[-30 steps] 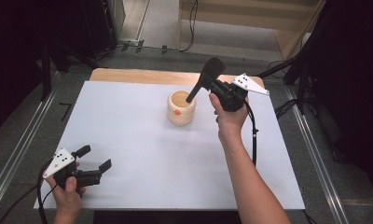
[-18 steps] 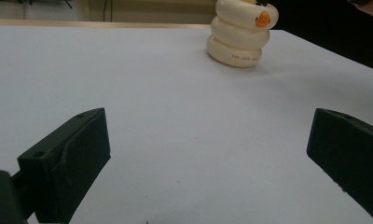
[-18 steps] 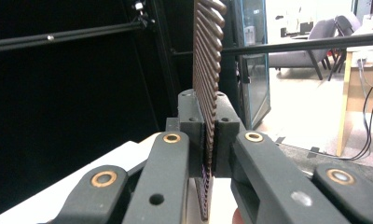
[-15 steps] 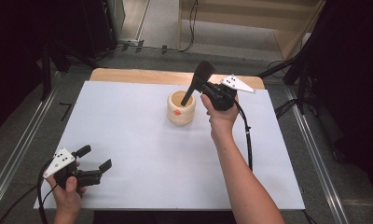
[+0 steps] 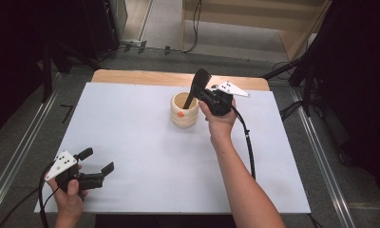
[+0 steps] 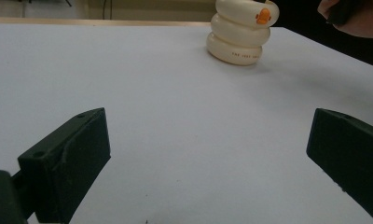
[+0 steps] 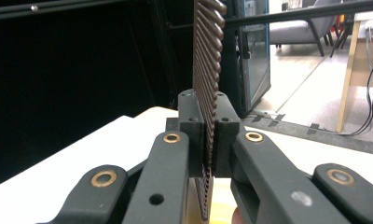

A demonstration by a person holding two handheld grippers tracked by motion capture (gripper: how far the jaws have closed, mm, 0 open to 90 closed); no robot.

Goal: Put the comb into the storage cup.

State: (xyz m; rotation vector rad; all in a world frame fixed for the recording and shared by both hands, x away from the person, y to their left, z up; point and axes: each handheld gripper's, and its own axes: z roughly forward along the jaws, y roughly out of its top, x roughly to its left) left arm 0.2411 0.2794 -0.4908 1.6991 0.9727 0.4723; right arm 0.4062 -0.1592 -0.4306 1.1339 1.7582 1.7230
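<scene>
A cream ringed cup (image 5: 185, 110) with an orange mark stands at the table's far middle; the left gripper view has it (image 6: 240, 39) at the top. My right gripper (image 5: 204, 97) is just right of the cup, shut on a dark ribbed, comb-like tool (image 5: 197, 85). The tool slants up and its lower end dips into the cup's mouth. In the right gripper view the jaws (image 7: 209, 121) pinch the tool's ribbed blade (image 7: 205, 60) edge-on. My left gripper (image 5: 97, 160) rests near the front left corner, open with nothing between its jaws (image 6: 208, 144).
The white table top (image 5: 145, 156) spans the middle, with a wooden strip (image 5: 131, 77) along its far edge. Metal rails (image 5: 17, 156) run down both sides. The right gripper's black cable (image 5: 247, 142) trails over the right half of the table.
My right gripper has shifted left toward the cup with the tool, which now stands steeper with its lower end in the cup. The left gripper has stayed put.
</scene>
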